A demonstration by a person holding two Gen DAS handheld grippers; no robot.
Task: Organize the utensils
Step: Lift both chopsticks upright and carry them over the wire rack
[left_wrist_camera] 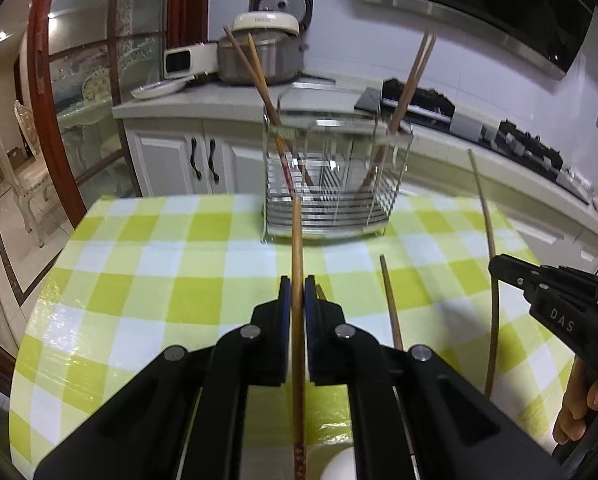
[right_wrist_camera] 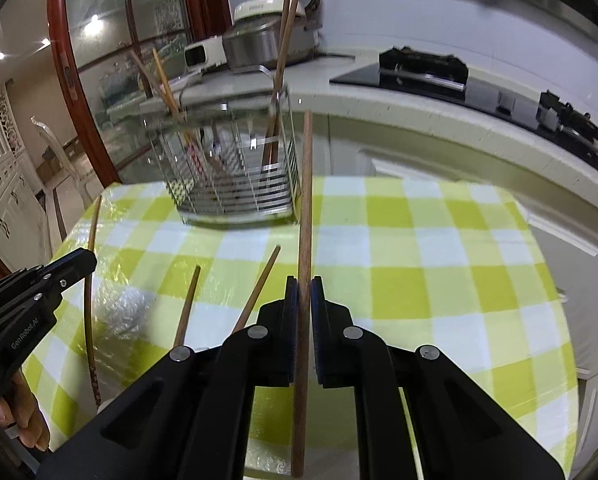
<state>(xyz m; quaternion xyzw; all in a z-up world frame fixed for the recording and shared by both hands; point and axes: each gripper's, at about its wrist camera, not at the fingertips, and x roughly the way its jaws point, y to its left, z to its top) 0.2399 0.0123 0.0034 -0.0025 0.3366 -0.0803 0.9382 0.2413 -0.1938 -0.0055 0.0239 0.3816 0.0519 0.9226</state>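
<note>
A metal wire utensil rack [left_wrist_camera: 331, 176] [right_wrist_camera: 235, 168] stands at the far side of the table with chopsticks leaning in its left and right compartments. My left gripper [left_wrist_camera: 297, 286] is shut on a light wooden chopstick [left_wrist_camera: 297, 248] that points toward the rack. It shows in the right wrist view [right_wrist_camera: 75, 266] with that chopstick [right_wrist_camera: 89, 300]. My right gripper [right_wrist_camera: 305, 286] is shut on a darker chopstick [right_wrist_camera: 306, 200], held upright beside the rack's right side. It shows in the left wrist view [left_wrist_camera: 499, 266] with its chopstick [left_wrist_camera: 489, 220].
The table has a green and white checked cloth [left_wrist_camera: 159, 280] [right_wrist_camera: 419, 260]. Loose chopsticks [left_wrist_camera: 391, 304] [right_wrist_camera: 189, 304] [right_wrist_camera: 259, 290] lie near my grippers. A white object [left_wrist_camera: 339, 466] sits below the left gripper. A kitchen counter with a rice cooker [left_wrist_camera: 267, 52] stands behind.
</note>
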